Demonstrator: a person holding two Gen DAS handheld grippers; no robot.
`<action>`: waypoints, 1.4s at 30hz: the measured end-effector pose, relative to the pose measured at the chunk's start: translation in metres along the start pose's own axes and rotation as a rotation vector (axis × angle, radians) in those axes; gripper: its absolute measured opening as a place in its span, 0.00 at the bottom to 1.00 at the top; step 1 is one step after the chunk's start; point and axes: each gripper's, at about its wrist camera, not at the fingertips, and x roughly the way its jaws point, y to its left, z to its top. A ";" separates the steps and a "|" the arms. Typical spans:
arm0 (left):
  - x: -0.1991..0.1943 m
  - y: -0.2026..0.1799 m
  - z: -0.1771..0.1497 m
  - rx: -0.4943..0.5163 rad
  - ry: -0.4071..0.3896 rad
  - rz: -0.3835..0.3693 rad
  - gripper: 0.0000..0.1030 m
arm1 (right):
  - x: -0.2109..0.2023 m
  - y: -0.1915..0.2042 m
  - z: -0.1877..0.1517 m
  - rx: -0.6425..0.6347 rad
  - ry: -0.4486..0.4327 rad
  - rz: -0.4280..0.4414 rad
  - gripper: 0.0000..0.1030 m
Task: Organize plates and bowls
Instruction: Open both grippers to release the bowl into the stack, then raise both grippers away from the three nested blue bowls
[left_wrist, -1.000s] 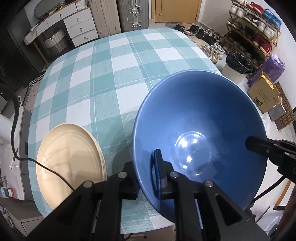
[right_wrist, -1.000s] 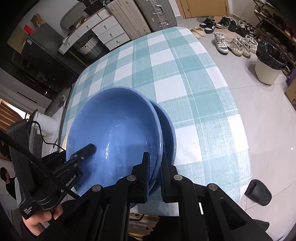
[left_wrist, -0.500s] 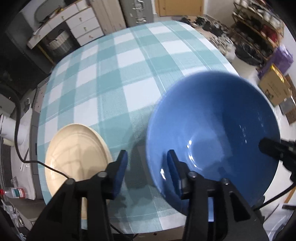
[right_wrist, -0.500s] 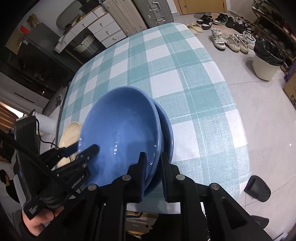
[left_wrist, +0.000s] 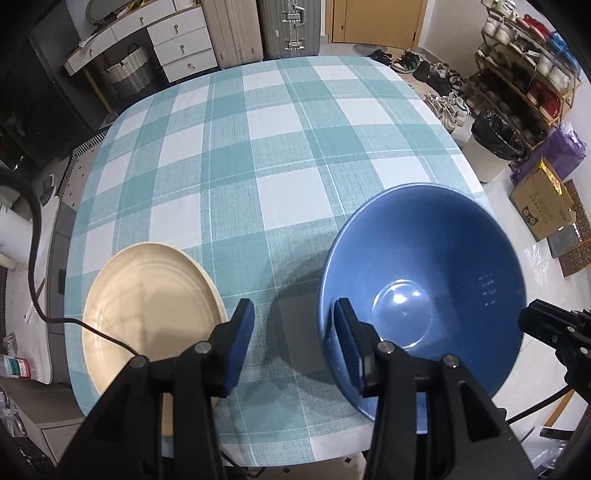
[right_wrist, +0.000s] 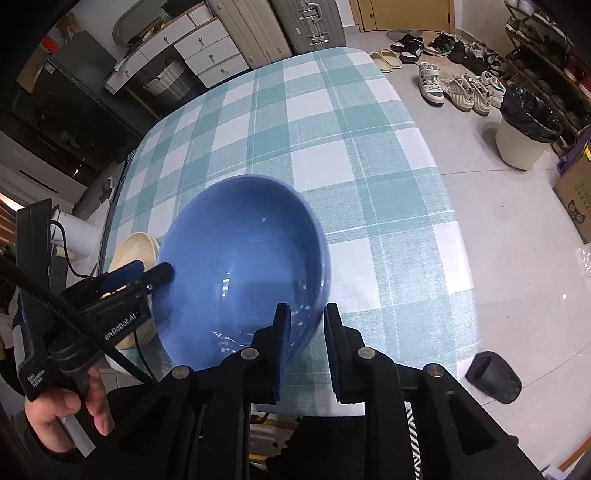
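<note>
Blue bowls (left_wrist: 436, 266) sit nested as one stack on the checked tablecloth (left_wrist: 258, 147), close to its near right edge. My left gripper (left_wrist: 293, 310) stands open at the stack's left rim. That rim lies just inside its right finger and nothing is gripped. A cream plate (left_wrist: 147, 317) rests to the left, beside its other finger. My right gripper (right_wrist: 306, 332) straddles the near right rim of the bowls (right_wrist: 240, 273); its jaws are opening and cloth shows between the rim and the outer finger. From the right wrist view, the left gripper (right_wrist: 147, 273) hangs over the cream plate (right_wrist: 135, 247).
A black cable (left_wrist: 74, 321) crosses the plate's left side. On the floor to the right are a bin with a black bag (right_wrist: 528, 129), shoes (right_wrist: 454, 88), a cardboard box (left_wrist: 543, 206) and a dark slipper (right_wrist: 493, 376). White drawers (left_wrist: 181, 40) and a suitcase (left_wrist: 288, 26) stand behind the table.
The left gripper let go of the bowl's rim and its jaws spread wide. The upper bowl, earlier offset, now sits down in the lower one. The right jaws have widened.
</note>
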 end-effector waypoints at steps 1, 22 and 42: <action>-0.001 0.000 0.000 -0.003 -0.004 -0.002 0.44 | -0.001 -0.001 0.000 0.000 -0.001 -0.010 0.18; -0.053 0.005 -0.033 -0.011 -0.349 -0.044 0.46 | -0.035 -0.004 -0.052 -0.063 -0.507 0.201 0.18; -0.053 0.028 -0.068 -0.064 -0.543 -0.073 0.57 | -0.024 0.015 -0.085 0.004 -0.728 0.223 0.69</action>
